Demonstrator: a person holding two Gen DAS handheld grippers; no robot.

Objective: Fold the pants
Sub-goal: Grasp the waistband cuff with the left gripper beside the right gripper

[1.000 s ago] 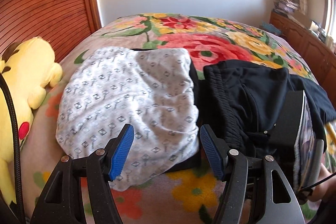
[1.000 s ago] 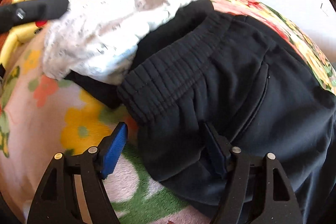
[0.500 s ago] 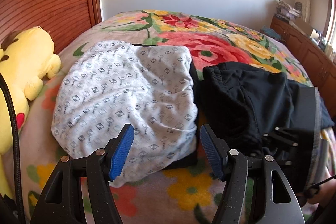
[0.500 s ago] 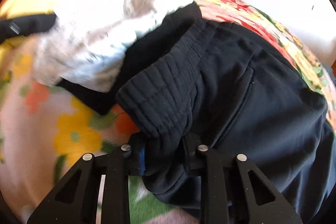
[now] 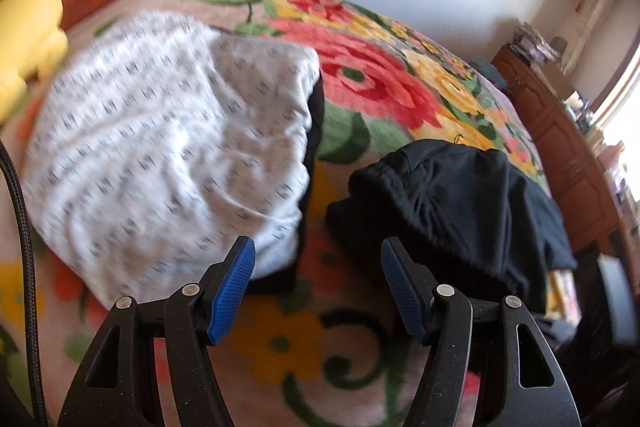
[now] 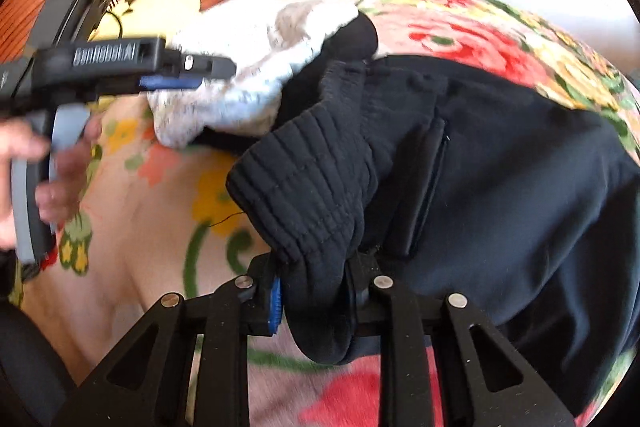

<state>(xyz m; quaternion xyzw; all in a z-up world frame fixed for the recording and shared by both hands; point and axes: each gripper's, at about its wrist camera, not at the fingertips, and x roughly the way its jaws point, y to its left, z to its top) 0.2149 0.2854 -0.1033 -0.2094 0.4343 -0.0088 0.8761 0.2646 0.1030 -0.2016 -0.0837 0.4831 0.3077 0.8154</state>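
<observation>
While gathered in a dark heap on the flowered bedspread point(image 5: 360, 75), black pants point(image 6: 500, 167) sprawl away to the right of both grippers, legs trailing off toward the far right edge of the bed. Ribbed waistband point(image 6: 308, 183) bunched and lifted at the near left corner of the heap, clear of the bedspread there. Right gripper point(image 6: 312, 299) clamped narrow on that waistband corner, thick fabric squeezed between the pads and spilling out below them. Plainly the nearer tool, already on the cloth.

Left gripper point(image 5: 316, 287) hanging wide above bare bedspread, nothing between the blue pads point(image 5: 232, 287), pointed down into the gap between the pants and a folded white patterned garment point(image 5: 168, 155) on its left. Pants just off to the right of its right finger, not touching. From the right wrist view, same left gripper point(image 6: 188, 75) out to the far left, in front of the white garment, a hand point(image 6: 60, 171) on its handle. Yellow plush toy point(image 5: 28, 27) blurred by the headboard.

Likely next need: a second hold farther along the waistband, so a reach to the right for the left gripper.
</observation>
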